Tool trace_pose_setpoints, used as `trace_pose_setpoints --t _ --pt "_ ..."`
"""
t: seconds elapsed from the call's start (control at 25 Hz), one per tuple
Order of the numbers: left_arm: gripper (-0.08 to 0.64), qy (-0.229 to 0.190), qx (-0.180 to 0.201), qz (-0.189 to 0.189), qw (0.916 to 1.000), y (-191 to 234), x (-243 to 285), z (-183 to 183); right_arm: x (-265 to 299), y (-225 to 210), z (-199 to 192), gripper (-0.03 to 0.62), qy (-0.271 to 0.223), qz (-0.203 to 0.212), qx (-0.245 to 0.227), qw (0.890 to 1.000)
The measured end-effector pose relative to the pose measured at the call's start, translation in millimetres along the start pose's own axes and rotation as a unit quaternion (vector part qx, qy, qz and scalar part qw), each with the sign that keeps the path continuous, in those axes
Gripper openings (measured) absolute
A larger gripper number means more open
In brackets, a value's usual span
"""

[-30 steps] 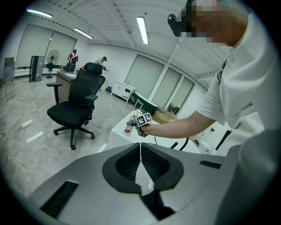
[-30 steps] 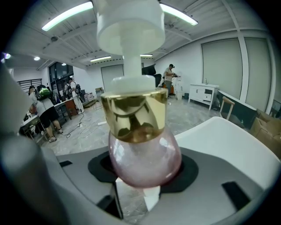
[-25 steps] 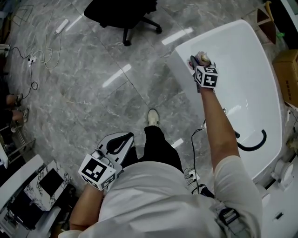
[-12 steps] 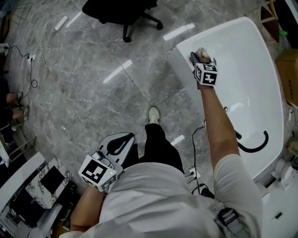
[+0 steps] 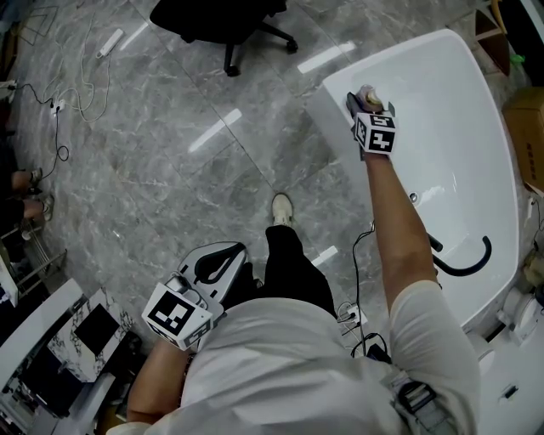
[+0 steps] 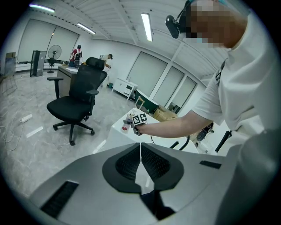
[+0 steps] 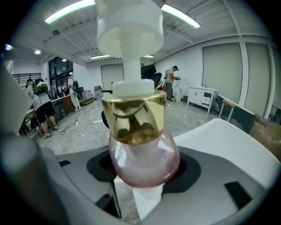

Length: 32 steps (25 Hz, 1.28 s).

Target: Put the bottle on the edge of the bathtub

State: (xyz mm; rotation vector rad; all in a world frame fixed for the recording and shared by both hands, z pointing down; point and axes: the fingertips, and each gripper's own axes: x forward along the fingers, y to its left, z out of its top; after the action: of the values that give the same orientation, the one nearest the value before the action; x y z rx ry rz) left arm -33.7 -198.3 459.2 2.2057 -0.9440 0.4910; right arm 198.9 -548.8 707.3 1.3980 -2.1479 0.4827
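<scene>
The bottle [image 7: 142, 154] has a round pink body, a gold collar and a white pump head; it stands upright between my right gripper's [image 7: 142, 176] jaws. Those jaws are opening, and the dark pads [image 7: 103, 167] still touch the bottle's sides. In the head view the bottle [image 5: 368, 95] and right gripper [image 5: 364, 104] are over the near corner rim of the white bathtub [image 5: 336, 85]. My left gripper [image 5: 219, 255] hangs low beside the person's leg, jaws shut with nothing in them [image 6: 140, 151].
A black office chair [image 5: 225, 21] stands on the grey marble floor beyond the tub. Cables [image 5: 59, 102] trail at the left. A black hose [image 5: 466, 262] lies inside the tub. A cardboard box [image 5: 523, 136] sits past its far side. People stand in the background [image 7: 39, 105].
The right gripper and bottle stay at the tub's corner rim, shifted only slightly. The left gripper has not moved.
</scene>
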Motion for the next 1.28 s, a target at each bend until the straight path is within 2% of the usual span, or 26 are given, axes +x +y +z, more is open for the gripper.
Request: trace_pose_setpoints --t 0.16,0.64,0.92,1.12,1.28 --pt "0.021 -0.004 0.004 -0.005 1.0 3.2 -2.4 -0.9 -3.2 -1.4 1.7 0.333 -0.004 -0.008 0.008 1.0" --pt "0.021 -0.019 0.042 -0.047 0.9978 -13.4 -13.1 -0.9 -66.2 3.6 -18.5 0.337 0.001 -0.026 0.018 0.999" --pt "0.021 -0.042 0.067 -0.067 0.9946 -27.1 -44.4 -6.6 -138.5 57.6 -32.1 0.202 -0.004 -0.004 0.007 1.0" --pt "0.021 -0.06 0.08 -0.077 0.992 -34.8 -74.4 -21.1 -200.2 116.9 -38.9 0.076 -0.016 0.022 0.022 0.999" --pt "0.021 -0.068 0.089 -0.082 0.9903 -37.1 -100.1 -38.6 -250.3 177.6 -49.1 0.009 -0.005 0.061 0.04 0.997"
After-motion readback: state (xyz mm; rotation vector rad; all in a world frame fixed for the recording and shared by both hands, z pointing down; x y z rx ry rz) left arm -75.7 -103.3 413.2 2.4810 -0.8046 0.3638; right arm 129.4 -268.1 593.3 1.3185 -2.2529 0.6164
